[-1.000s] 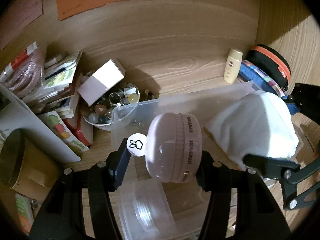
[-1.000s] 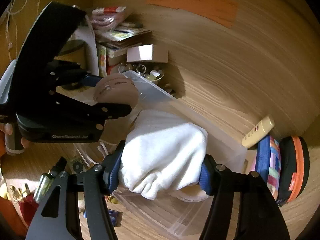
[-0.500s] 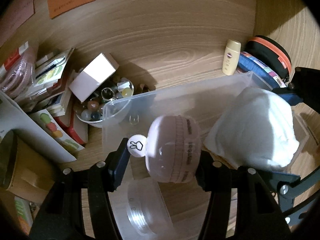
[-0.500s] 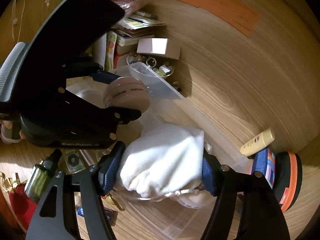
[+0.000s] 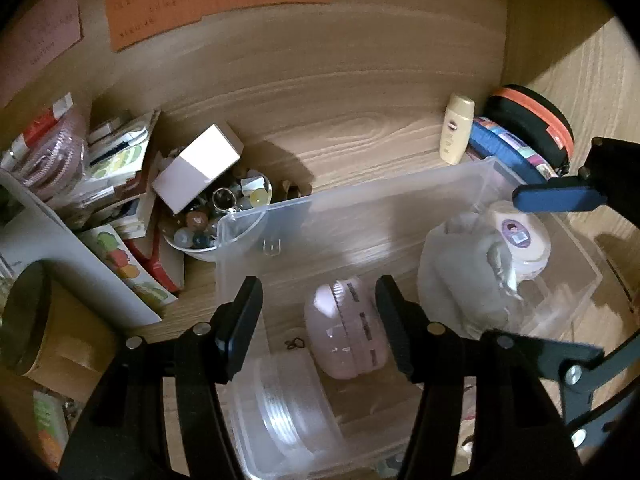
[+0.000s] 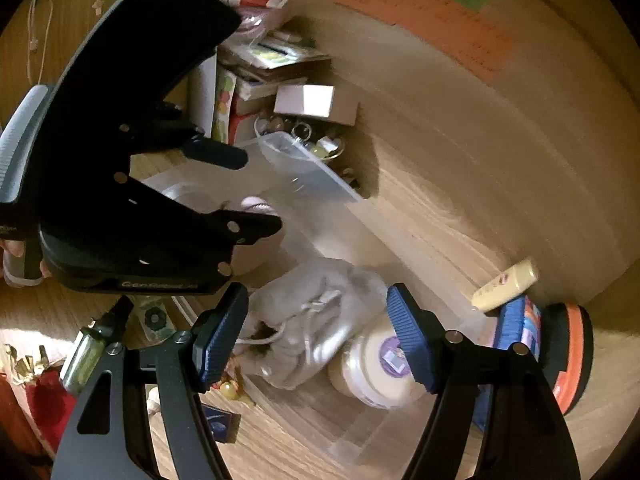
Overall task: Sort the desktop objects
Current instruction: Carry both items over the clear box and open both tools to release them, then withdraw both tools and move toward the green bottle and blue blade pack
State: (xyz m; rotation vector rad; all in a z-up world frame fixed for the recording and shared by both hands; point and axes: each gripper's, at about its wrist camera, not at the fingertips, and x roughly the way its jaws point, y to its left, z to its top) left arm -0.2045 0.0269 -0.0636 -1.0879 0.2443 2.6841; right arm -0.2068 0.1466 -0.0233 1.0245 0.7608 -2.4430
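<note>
With both jaw pairs spread and empty above the clear bin [image 5: 400, 200], where the pink case [image 5: 346, 330] and white pouch [image 6: 316, 320] lie, I should lift my left gripper [image 5: 318, 316] and right gripper [image 6: 316, 338] straight up, clearing the walls.

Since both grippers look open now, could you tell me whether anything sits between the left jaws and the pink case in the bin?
Nothing visible does. The pink round case lies on the floor of the clear bin, directly below the open left gripper. The white drawstring pouch sits off to its right, and a clear lidded container lies nearer the camera.
</note>
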